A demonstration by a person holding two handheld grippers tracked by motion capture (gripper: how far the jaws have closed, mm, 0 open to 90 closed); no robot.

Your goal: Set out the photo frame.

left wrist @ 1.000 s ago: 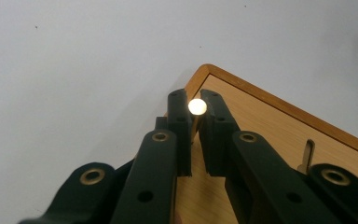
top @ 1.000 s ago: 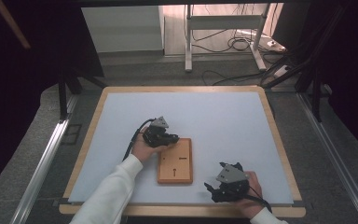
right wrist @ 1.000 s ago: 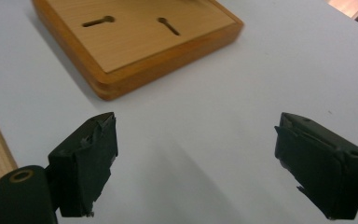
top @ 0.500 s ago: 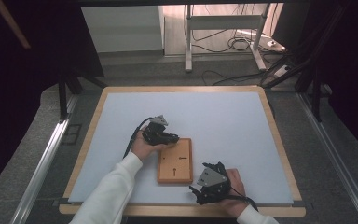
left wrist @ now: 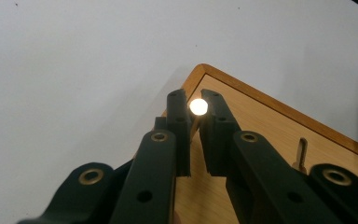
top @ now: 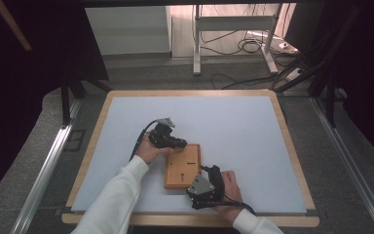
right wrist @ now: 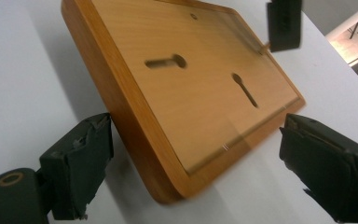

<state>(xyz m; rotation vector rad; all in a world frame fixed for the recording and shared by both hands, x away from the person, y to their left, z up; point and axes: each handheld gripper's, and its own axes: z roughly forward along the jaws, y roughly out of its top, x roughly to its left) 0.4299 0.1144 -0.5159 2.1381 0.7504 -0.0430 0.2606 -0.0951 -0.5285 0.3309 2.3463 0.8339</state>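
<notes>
Since a moment ago, our right hand-held gripper [top: 205,171] has slid in toward the wooden board [top: 183,166]. We see the board lying flat on the tabletop [top: 233,126], near the front edge. Our left hand-held gripper [left wrist: 195,107] is shut tight on a small white peg [left wrist: 198,106] at the board's far corner. Our right one is wide open, holding nothing, with the board's near corner between its jaws.

To do this well, we should keep the left side still and close the right jaws squarely on the edge.

From the right gripper view we see two keyhole slots [right wrist: 166,61]; the high view shows them as tiny marks.
</notes>
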